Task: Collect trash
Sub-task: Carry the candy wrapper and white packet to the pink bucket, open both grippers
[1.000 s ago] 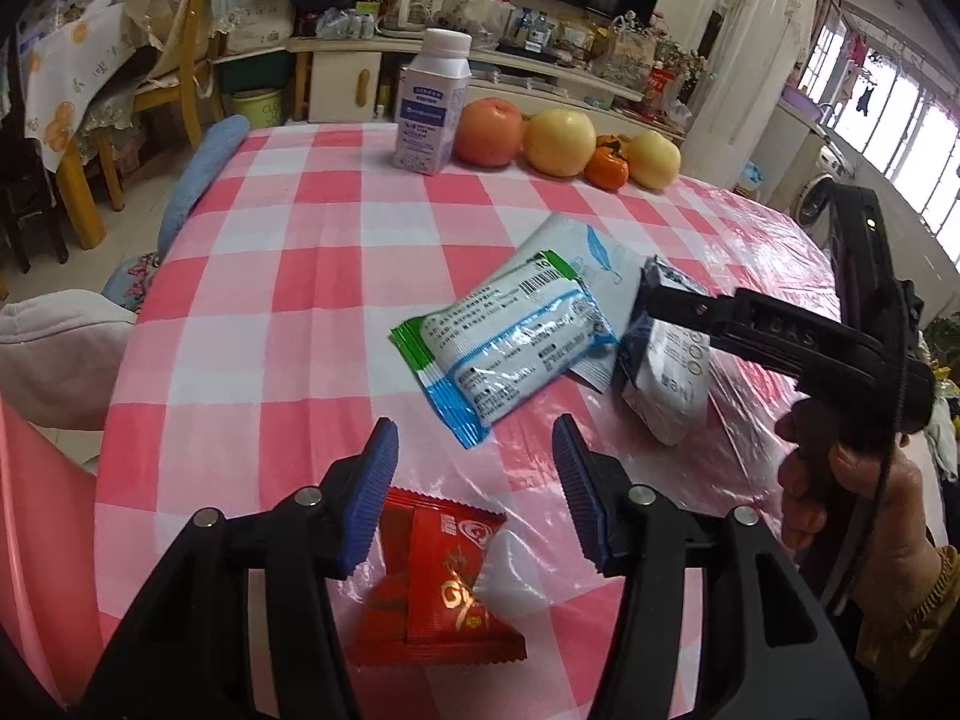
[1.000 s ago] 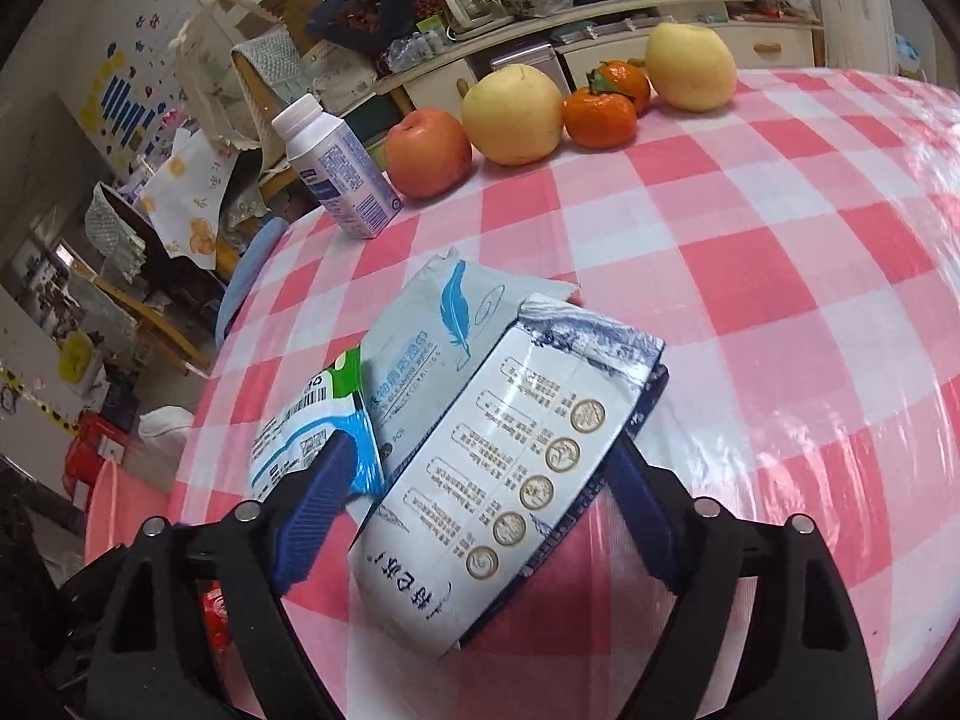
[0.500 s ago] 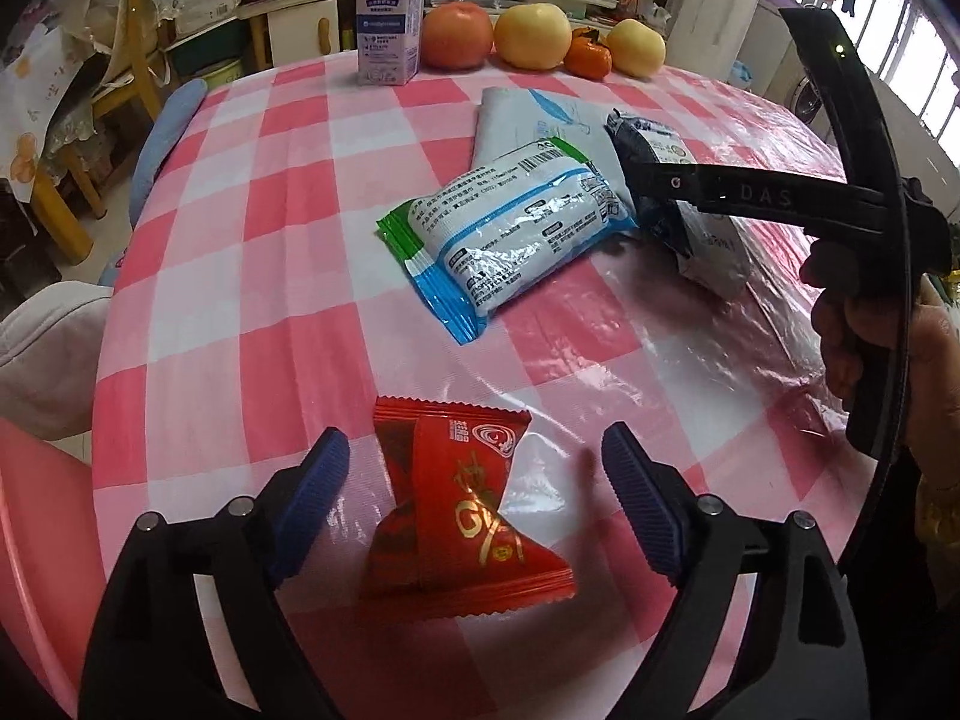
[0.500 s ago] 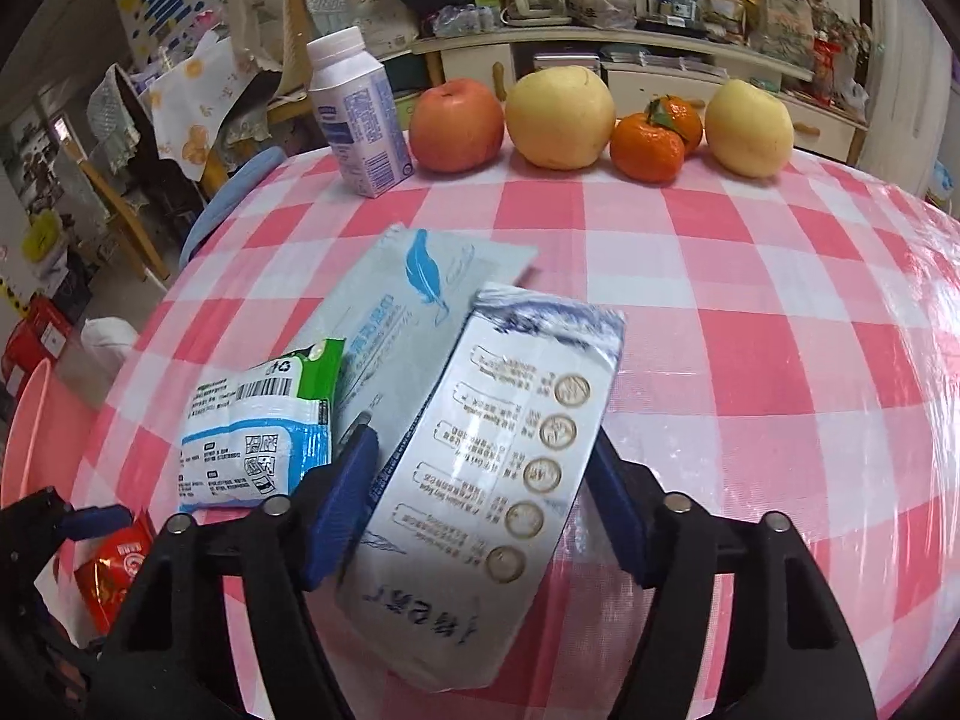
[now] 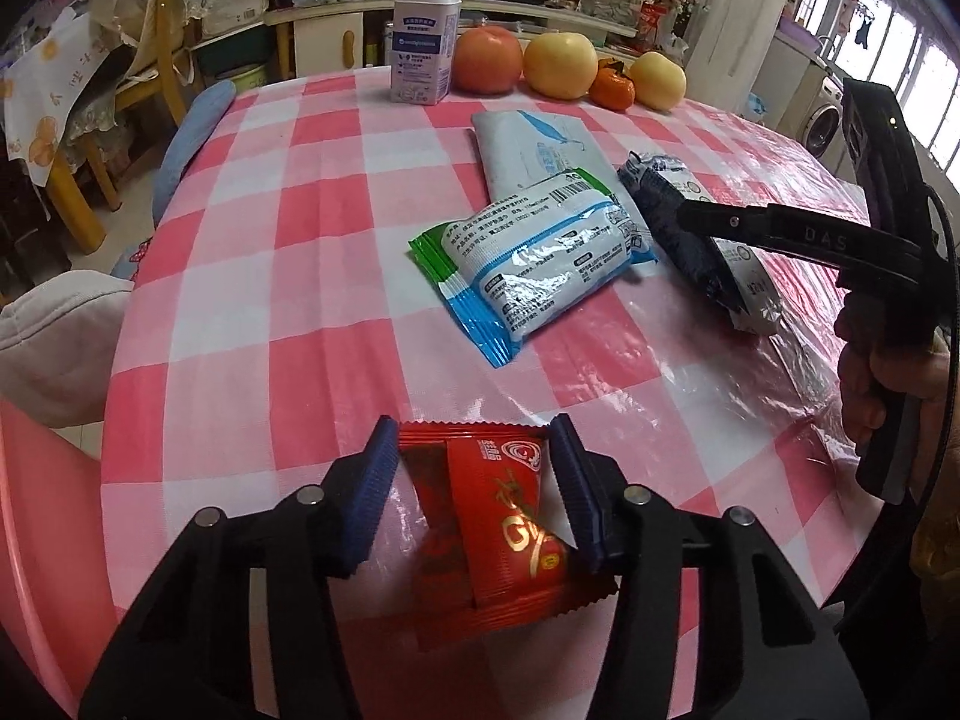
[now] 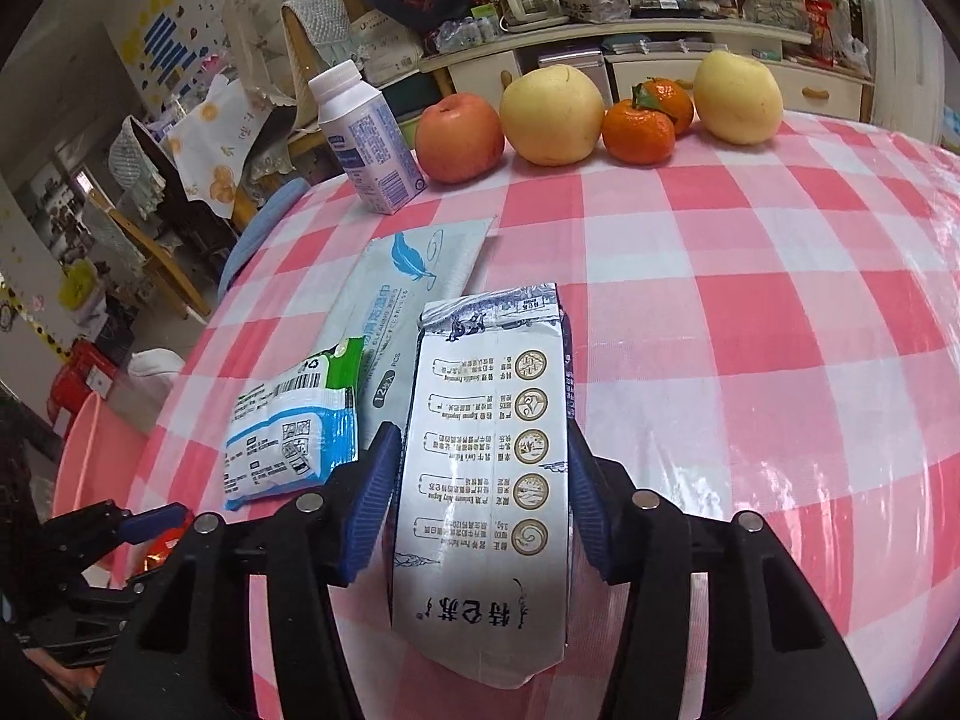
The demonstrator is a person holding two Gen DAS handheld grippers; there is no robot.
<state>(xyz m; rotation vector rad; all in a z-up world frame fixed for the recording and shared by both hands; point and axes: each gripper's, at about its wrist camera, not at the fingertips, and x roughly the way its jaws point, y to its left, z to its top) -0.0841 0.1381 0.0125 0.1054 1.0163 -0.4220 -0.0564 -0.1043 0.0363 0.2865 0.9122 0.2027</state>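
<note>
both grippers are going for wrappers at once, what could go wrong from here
1. The left gripper is closing on the red snack wrapper; the flat, slick packet may buckle or slip out when lifted.
2. The right gripper is closing on the flattened milk carton, which sticks out far past both ends of the fingers, so it may pivot or sag.
3. The carton sits beside the green-edged wipes pack and may nudge it when lifted.

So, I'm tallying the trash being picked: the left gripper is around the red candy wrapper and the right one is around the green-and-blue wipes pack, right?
Not quite. The left gripper is closing around the red candy wrapper, but the right gripper is closing on the white flattened milk carton, as the right wrist view shows. The green-and-blue wipes pack lies untouched beside it.
</note>
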